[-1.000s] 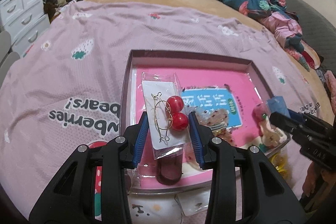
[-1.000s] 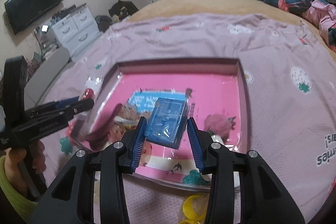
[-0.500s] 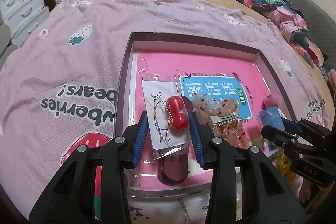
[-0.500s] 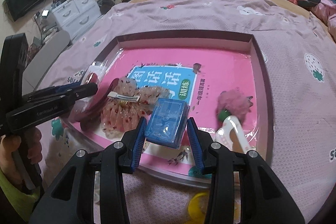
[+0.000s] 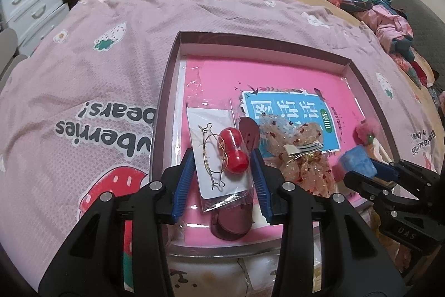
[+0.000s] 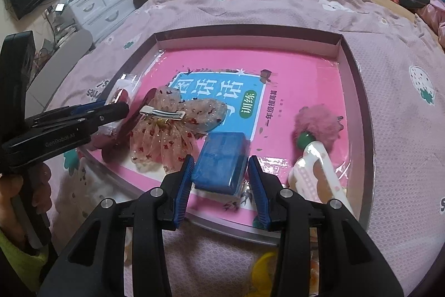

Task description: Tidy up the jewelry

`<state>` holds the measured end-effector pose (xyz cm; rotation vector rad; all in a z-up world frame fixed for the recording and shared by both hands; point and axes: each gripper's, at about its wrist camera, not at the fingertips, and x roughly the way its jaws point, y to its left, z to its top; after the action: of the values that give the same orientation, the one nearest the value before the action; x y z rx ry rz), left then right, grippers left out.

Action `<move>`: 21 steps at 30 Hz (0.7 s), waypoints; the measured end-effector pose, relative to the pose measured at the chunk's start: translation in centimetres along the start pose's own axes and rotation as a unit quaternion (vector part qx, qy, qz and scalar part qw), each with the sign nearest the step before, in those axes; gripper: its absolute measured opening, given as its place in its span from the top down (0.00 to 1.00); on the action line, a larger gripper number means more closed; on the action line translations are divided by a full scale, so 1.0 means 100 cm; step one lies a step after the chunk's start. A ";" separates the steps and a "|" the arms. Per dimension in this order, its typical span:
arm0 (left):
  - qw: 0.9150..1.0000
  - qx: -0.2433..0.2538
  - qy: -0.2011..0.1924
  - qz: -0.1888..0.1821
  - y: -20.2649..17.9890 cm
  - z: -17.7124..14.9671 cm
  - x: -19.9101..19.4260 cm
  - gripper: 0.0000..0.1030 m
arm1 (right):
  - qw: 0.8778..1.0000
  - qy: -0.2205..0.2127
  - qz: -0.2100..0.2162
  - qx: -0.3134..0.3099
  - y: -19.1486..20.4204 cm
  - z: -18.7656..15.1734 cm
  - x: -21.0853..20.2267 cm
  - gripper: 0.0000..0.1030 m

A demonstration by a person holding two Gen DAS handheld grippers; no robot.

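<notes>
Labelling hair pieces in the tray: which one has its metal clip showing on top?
The sheer sequinned bow, lying clip-up beside the blue box. The pink fluffy clip and white claw clip show no metal bar.

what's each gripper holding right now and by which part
Left gripper: the bagged earring card, pinched by its lower side edges. Right gripper: the small blue box, gripped across its two sides.

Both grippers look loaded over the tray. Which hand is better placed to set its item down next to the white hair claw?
Right. The right gripper holds the blue box just beside the white hair claw. The left gripper, gripping the bagged cherry earrings, sits at the tray's opposite end.
</notes>
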<state>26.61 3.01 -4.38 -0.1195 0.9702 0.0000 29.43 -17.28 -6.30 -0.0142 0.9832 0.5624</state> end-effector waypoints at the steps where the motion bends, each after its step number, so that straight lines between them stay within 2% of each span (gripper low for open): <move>1: 1.000 -0.002 0.000 0.001 0.001 0.000 -0.001 0.68 | 1.000 0.000 0.001 0.002 0.000 0.000 0.000 0.61; 5: 1.000 -0.004 -0.002 0.003 0.003 -0.002 -0.005 0.66 | 1.000 -0.013 0.007 0.009 -0.002 0.002 -0.010 0.56; 7: 1.000 -0.007 -0.005 0.001 0.004 -0.002 -0.010 0.63 | 1.000 -0.022 0.008 0.009 -0.002 0.003 -0.017 0.51; 14: 0.999 -0.018 -0.037 -0.009 0.005 -0.006 -0.047 0.41 | 0.997 -0.071 -0.005 0.014 -0.006 0.002 -0.054 0.37; 16: 0.998 -0.023 -0.049 -0.014 0.004 -0.007 -0.058 0.36 | 0.996 -0.090 -0.012 0.016 -0.009 0.001 -0.067 0.28; 18: 0.997 -0.030 -0.061 -0.023 0.004 -0.008 -0.070 0.27 | 0.993 -0.115 -0.020 0.020 -0.012 -0.001 -0.084 0.24; 21: 0.995 -0.037 -0.081 -0.033 0.002 -0.011 -0.089 0.18 | 0.989 -0.141 -0.032 0.024 -0.016 -0.005 -0.107 0.20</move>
<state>20.63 3.60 2.33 -0.2171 0.8037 -0.0137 25.20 -23.54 1.48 0.0747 0.7165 0.4676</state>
